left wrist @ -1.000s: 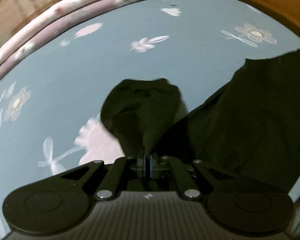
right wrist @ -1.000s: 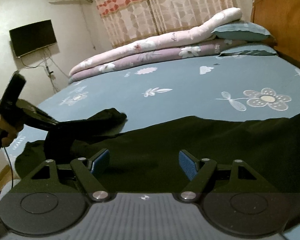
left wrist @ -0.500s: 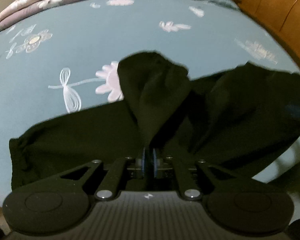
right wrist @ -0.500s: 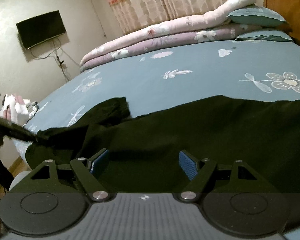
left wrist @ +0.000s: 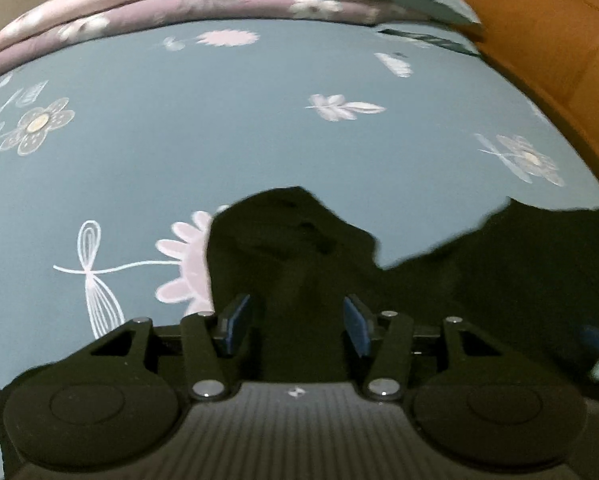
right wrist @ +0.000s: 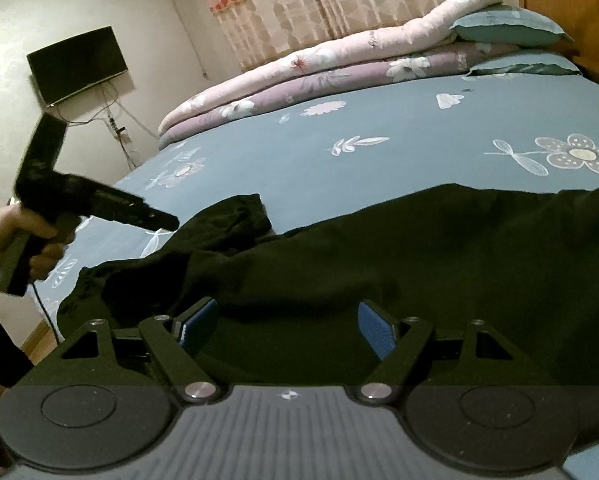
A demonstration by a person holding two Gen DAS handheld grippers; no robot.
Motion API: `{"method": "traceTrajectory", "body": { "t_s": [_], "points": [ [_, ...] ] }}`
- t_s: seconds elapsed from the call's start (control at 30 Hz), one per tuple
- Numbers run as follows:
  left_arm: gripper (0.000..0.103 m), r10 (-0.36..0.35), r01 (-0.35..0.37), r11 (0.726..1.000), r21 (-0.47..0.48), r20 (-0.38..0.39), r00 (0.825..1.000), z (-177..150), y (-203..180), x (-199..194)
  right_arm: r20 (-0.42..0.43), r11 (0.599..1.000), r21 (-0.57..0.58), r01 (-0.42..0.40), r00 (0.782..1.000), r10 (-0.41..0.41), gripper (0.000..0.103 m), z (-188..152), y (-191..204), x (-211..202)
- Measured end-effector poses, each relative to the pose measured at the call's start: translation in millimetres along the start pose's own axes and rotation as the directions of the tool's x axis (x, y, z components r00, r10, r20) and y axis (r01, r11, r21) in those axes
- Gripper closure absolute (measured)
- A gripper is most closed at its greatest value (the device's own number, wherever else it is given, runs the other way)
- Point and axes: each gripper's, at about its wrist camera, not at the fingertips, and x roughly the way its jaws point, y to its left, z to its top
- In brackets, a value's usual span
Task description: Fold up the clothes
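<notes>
The black garment (right wrist: 379,248) lies spread on the blue bed (right wrist: 379,168), one end bunched up. The left gripper (left wrist: 295,320) and right gripper (right wrist: 287,324) both gape wide, holding nothing. I think folding is underway; next, grab an edge.

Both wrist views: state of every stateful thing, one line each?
left gripper: open, nothing held
right gripper: open, nothing held, over the garment
black garment: unfolded, spread on the bed, one end bunched up
bed sheet: spread flat
quilts: rolled and stacked along the far edge of the bed
TV: screen dark
curtains: drawn
</notes>
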Motion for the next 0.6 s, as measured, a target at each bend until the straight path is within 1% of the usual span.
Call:
{"method": "traceTrajectory", "body": {
  "t_s": [0.07, 0.1, 0.17, 0.27, 0.4, 0.43, 0.47, 0.5, 0.53, 0.57, 0.6],
  "points": [
    [0.049, 0.026, -0.026, 0.999, -0.022, -0.005, 1.0, 7, 9, 14, -0.008, 1.0, 0.008, 0.003, 1.0, -0.003, 0.021, -1, -1, 3],
    [0.046, 0.038, -0.039, 0.999, -0.033, -0.008, 0.999, 10, 13, 20, -0.012, 1.0, 0.013, 0.003, 1.0, -0.003, 0.021, -1, -1, 6],
    [0.045, 0.059, -0.061, 0.996, -0.061, -0.03, 0.998, 15, 23, 36, -0.019, 1.0, 0.02, 0.003, 1.0, -0.003, 0.021, -1, -2, 10],
    [0.045, 0.062, -0.068, 0.993, -0.098, -0.064, 0.996, 13, 36, 53, -0.026, 1.0, 0.028, 0.003, 1.0, -0.002, 0.021, -1, -4, 17],
    [0.045, 0.016, -0.028, 0.992, -0.124, -0.095, 0.995, 7, 44, 71, -0.04, 1.0, 0.02, -0.003, 0.999, 0.004, 0.021, 0, -4, 27],
    [0.047, 0.002, -0.015, 0.991, -0.133, -0.097, 0.995, 7, 45, 75, -0.043, 1.0, 0.016, -0.003, 0.999, 0.004, 0.021, 0, -4, 30],
    [0.05, -0.007, -0.005, 0.99, -0.139, -0.086, 0.996, 5, 47, 76, -0.046, 1.0, 0.012, -0.003, 0.999, 0.004, 0.021, 0, -4, 32],
    [0.064, -0.009, 0.0, 0.992, -0.126, -0.071, 0.997, 5, 46, 76, -0.049, 1.0, 0.008, -0.003, 0.999, 0.004, 0.021, 0, -3, 35],
    [0.087, -0.013, 0.007, 0.994, -0.113, -0.056, 0.998, 5, 45, 75, -0.052, 1.0, 0.004, -0.003, 0.999, 0.004, 0.021, 0, -3, 37],
    [0.092, -0.025, 0.021, 0.995, -0.101, -0.037, 0.999, 5, 44, 72, -0.055, 1.0, 0.0, -0.003, 0.998, 0.003, 0.021, 0, -3, 40],
    [0.094, -0.022, 0.02, 0.996, -0.085, -0.019, 1.0, 5, 42, 68, -0.058, 1.0, -0.012, 0.006, 0.998, -0.007, 0.021, 0, -2, 41]
  ]
}}
